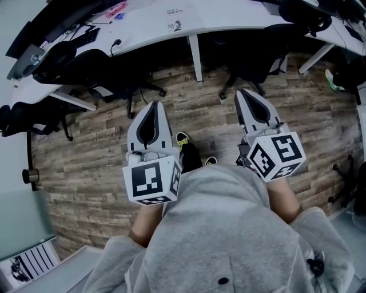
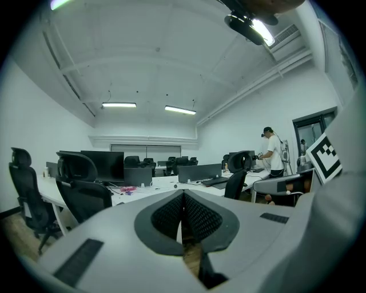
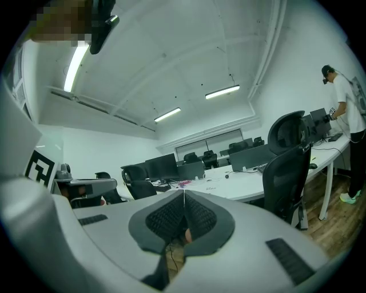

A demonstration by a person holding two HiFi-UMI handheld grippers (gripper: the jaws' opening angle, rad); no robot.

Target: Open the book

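A thin white book or booklet [image 1: 184, 18] lies flat and closed on the white desk [image 1: 240, 14] at the top of the head view, far ahead of both grippers. My left gripper [image 1: 153, 106] is held out over the wooden floor, its jaws meeting at the tip with nothing between them. My right gripper [image 1: 243, 91] is beside it, also shut and empty. In the left gripper view the left gripper [image 2: 183, 194] points across the office towards the desks. In the right gripper view the right gripper [image 3: 183, 194] does the same. Neither gripper view shows the book clearly.
Black office chairs [image 1: 123, 80] [image 1: 251, 54] stand between me and the desk. A desk leg [image 1: 196, 57] sits straight ahead. Monitors [image 2: 103, 166] line the desks. Another person [image 2: 274, 154] stands at a far desk. My shoes [image 1: 191, 150] are on the wood floor [image 1: 86, 166].
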